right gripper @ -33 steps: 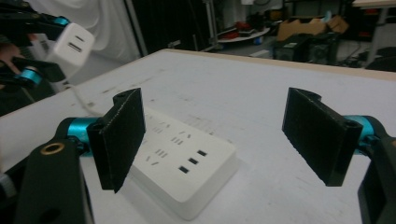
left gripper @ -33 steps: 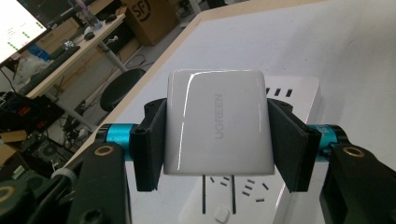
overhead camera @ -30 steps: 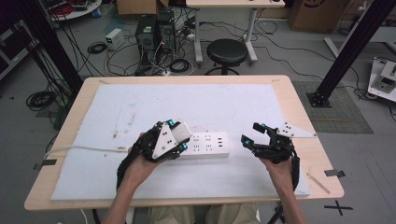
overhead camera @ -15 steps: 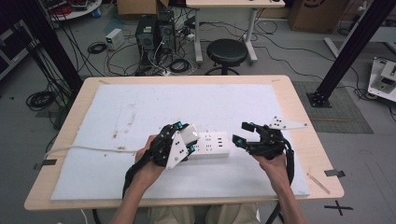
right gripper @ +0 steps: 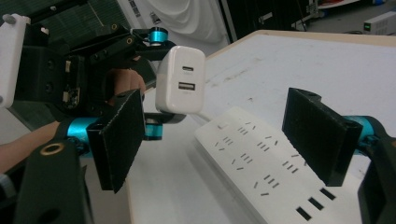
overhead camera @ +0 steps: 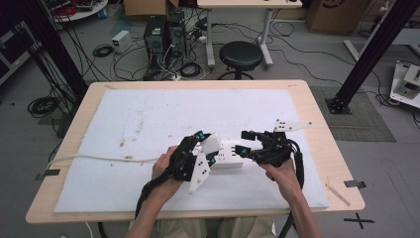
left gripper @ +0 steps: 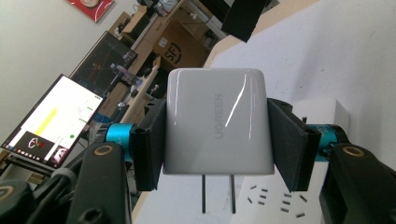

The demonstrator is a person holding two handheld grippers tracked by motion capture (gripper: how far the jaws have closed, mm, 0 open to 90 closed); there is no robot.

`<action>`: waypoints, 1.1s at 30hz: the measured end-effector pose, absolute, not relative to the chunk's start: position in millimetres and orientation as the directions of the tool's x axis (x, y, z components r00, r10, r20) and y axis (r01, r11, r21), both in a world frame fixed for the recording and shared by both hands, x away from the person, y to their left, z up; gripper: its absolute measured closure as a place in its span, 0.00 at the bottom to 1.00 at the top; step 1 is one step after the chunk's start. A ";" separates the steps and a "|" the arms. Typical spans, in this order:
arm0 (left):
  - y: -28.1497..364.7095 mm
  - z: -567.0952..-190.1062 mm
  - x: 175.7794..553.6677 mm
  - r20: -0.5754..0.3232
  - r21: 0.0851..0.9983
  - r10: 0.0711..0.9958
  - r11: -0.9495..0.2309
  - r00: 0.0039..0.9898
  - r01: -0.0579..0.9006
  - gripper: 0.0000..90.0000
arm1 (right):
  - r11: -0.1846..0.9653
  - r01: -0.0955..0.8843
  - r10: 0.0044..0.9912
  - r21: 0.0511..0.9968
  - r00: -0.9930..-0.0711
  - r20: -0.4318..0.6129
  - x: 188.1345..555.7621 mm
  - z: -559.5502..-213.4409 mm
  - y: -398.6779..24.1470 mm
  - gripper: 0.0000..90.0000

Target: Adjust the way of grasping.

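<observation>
Left tongs (left gripper: 217, 135): closed on the charger (left gripper: 217, 121), one pad flat against each side, the two prongs (left gripper: 218, 192) sticking out bare toward the strip (left gripper: 322, 112). From above, these tongs (overhead camera: 207, 148) hold the charger (overhead camera: 210, 144) over the left end of the strip (overhead camera: 229, 154), above it, not yet seated as far as can be told. Right tongs (right gripper: 224, 140): open, nothing between the pads, one jaw on either side of the strip (right gripper: 261, 163) without a visible touch; from above, they (overhead camera: 245, 144) stand at the strip's right end. Strip: white, several rows of sockets, lying on the white mat (overhead camera: 148, 119) toward the near edge of the bench (overhead camera: 317, 119), its cord (overhead camera: 89, 158) running off to the left edge. Charger: white block, two ports on its face (right gripper: 184, 79), seen tilted in the right gripper view. Risks, judged: prongs meeting the strip's face between slots instead of entering, caused by the tilt or by a small sideways offset; the strip sliding or lifting at one end when pushed on, since the right tongs do not yet clamp it and nothing else pins it; the charger rotating between the pads under pressing force, as its glossy sides give the pads little bite; the prongs bending if force is applied while misaligned; the cord dragging the strip if it is tugged.
</observation>
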State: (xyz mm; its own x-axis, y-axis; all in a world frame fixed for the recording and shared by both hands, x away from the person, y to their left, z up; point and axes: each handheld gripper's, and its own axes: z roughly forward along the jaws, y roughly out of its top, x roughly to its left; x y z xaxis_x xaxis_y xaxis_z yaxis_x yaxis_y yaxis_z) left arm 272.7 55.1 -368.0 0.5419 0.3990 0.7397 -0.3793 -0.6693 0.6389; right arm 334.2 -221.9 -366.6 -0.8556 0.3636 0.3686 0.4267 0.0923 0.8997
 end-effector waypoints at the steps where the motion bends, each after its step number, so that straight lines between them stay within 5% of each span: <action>1: 55.1 -368.0 272.7 0.740 0.639 0.399 -0.669 0.542 -0.379 0.47 | 0.092 0.427 0.364 0.900 -0.856 0.369 334.2 -366.6 -221.9 0.24; 33: 26.4 -368.5 268.2 0.732 0.671 0.460 -0.618 0.503 -0.410 0.47 | 0.059 0.489 0.285 0.870 -0.844 0.455 341.0 -372.9 -192.7 0.28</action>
